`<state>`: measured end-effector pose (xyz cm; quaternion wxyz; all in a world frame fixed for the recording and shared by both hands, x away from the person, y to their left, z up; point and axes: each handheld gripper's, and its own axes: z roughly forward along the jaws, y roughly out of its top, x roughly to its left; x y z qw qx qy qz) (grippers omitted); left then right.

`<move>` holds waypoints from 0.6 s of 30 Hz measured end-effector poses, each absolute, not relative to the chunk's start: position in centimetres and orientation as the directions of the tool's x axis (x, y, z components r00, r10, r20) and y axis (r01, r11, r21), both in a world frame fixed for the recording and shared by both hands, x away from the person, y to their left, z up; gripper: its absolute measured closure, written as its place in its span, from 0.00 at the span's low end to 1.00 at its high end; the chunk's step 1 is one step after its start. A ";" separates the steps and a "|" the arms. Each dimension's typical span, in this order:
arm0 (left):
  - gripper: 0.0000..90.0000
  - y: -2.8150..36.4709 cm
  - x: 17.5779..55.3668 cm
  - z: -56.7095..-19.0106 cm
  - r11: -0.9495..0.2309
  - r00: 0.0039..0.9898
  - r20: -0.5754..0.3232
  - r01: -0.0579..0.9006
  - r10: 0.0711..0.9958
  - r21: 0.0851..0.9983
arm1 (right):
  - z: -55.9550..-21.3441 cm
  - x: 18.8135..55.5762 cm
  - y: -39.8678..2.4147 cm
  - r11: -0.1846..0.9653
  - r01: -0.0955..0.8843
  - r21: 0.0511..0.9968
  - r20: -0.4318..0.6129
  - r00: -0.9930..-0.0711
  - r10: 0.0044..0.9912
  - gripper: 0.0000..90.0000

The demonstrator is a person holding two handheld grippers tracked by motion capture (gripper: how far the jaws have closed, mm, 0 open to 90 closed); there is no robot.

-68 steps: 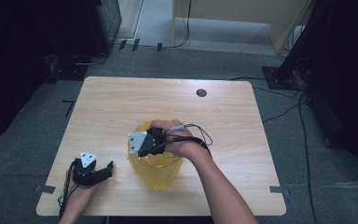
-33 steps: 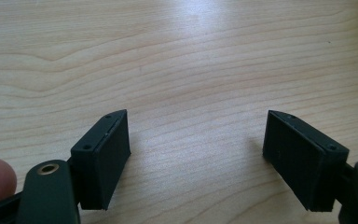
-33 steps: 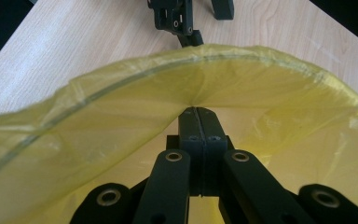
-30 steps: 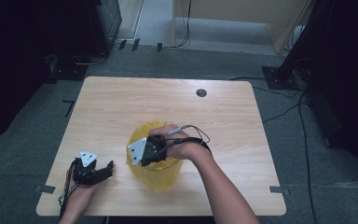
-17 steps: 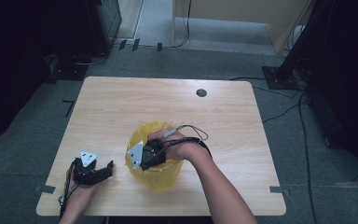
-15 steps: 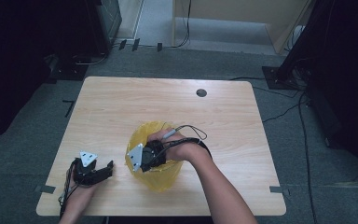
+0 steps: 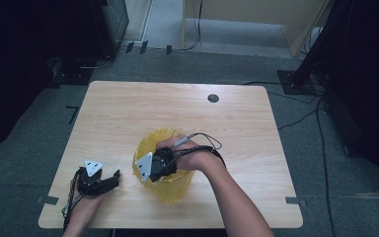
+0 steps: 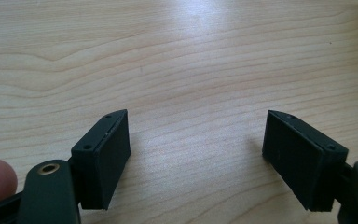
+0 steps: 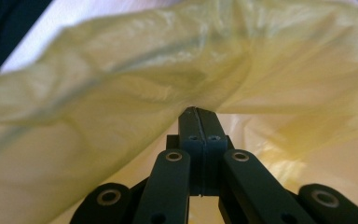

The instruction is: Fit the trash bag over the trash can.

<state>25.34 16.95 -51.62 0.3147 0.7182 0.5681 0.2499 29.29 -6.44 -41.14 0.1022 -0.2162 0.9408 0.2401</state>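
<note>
A yellow see-through plastic bag [image 7: 170,190] stands upright near the table's front middle, mouth up. My right gripper [image 7: 154,171] reaches over the bag's mouth, its grey plate facing left. In the right gripper view that gripper [image 9: 199,113] has its jaws pressed together on a fold of the yellow film [image 9: 121,93], which drapes above and around them. My left gripper [image 7: 112,180] rests at the front left of the wooden table [image 7: 128,113], well apart from the bag. Its jaws [image 8: 196,140] stand wide open over bare wood, nothing between them.
A round black hole [image 7: 213,98] sits in the tabletop at the back right. The right gripper's cable [image 7: 202,137] loops over the hand. Dark stands and floor cables surround the table. Bare wood [image 8: 191,65] lies ahead of the left gripper.
The right gripper has slid a little toward the front edge of the table, taking the bag's film with it. The left gripper has stayed put.
</note>
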 end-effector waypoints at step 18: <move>0.25 17.0 25.3 -51.6 -0.156 0.229 0.002 0.658 0.973 0.736 | -38.0 28.8 -7.7 0.760 -0.476 0.442 -0.368 -0.869 -0.331 1.00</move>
